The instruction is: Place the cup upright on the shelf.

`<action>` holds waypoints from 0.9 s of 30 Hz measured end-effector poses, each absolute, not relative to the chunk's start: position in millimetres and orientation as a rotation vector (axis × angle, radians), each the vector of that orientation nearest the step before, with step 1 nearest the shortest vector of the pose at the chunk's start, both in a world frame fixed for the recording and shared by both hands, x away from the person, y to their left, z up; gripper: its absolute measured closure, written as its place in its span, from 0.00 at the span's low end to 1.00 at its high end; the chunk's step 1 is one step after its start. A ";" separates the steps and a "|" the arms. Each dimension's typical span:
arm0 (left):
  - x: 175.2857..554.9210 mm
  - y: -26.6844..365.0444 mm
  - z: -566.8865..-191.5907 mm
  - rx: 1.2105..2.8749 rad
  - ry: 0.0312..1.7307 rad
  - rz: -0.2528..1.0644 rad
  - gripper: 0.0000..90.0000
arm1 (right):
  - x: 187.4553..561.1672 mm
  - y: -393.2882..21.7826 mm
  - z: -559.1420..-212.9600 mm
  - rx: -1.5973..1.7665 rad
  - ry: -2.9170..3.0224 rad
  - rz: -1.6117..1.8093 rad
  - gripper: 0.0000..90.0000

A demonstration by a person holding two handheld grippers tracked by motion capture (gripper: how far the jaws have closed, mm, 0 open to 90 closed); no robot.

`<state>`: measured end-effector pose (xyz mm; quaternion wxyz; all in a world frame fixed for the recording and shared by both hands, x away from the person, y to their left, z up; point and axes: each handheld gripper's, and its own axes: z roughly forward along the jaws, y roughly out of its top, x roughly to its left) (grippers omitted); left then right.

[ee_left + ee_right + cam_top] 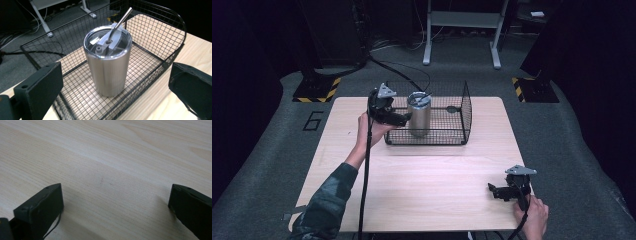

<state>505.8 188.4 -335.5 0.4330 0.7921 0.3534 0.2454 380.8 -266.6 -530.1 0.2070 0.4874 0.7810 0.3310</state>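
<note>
**High view: one tumbler, one basket, two tools**

High view count first: one steel tumbler (419,115), one black wire basket (447,117), one wooden desk (422,195), two tools. That's the whole inventory on the desk.

The tumbler stands upright inside the basket, at the basket's 9 o'clock end, close to the wire wall there. It has one clear lid and one metal straw (120,23) poking out, leaning toward about 1 o'clock in the left gripper view. The basket itself sits toward 12 o'clock on the desk, a bit left of centre.

Left tool (404,119) is right at the basket's 9 o'clock side, level with the tumbler and just beside it. In the left gripper view its two jaws are spread wide, one on each side of the tumbler, not touching it as far as I can tell.

Right tool (492,190) is way off at roughly 4 o'clock on the desk, near the front corner, well apart from the basket. The right gripper view has its jaws spread wide too, with plain wood grain between them, gripping nothing.
</note>
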 end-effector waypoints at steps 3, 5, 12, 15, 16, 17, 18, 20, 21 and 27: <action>495.8 197.2 -333.8 1.978 0.867 0.618 0.00 | 380.9 -266.7 -530.2 1.356 2.174 0.923 0.00; 492.2 199.8 -333.4 1.983 0.866 0.624 0.00 | 380.8 -266.6 -530.0 1.358 2.177 0.921 0.00; 463.7 219.4 -338.3 2.001 0.849 0.632 0.00 | 380.9 -266.6 -530.2 1.357 2.173 0.924 0.00; 455.8 225.9 -341.5 2.004 0.850 0.630 0.00 | 380.9 -266.6 -530.2 1.357 2.173 0.925 0.00; 448.9 231.2 -344.4 2.013 0.856 0.634 0.00 | 380.8 -266.6 -530.0 1.358 2.176 0.921 0.00; 448.9 231.2 -344.4 2.013 0.856 0.634 0.00 | 380.8 -266.6 -530.0 1.358 2.176 0.921 0.00; 442.9 237.0 -346.3 2.016 0.853 0.644 0.00 | 380.9 -266.8 -530.2 1.354 2.175 0.923 0.00; 434.8 243.8 -350.2 2.011 0.864 0.654 0.00 | 380.9 -266.8 -530.1 1.355 2.175 0.923 0.00; 434.8 243.8 -350.2 2.011 0.864 0.654 0.00 | 380.9 -266.8 -530.0 1.355 2.177 0.920 0.00; 411.0 262.8 -369.5 2.027 0.904 0.673 0.00 | 380.8 -266.5 -530.0 1.359 2.175 0.922 0.00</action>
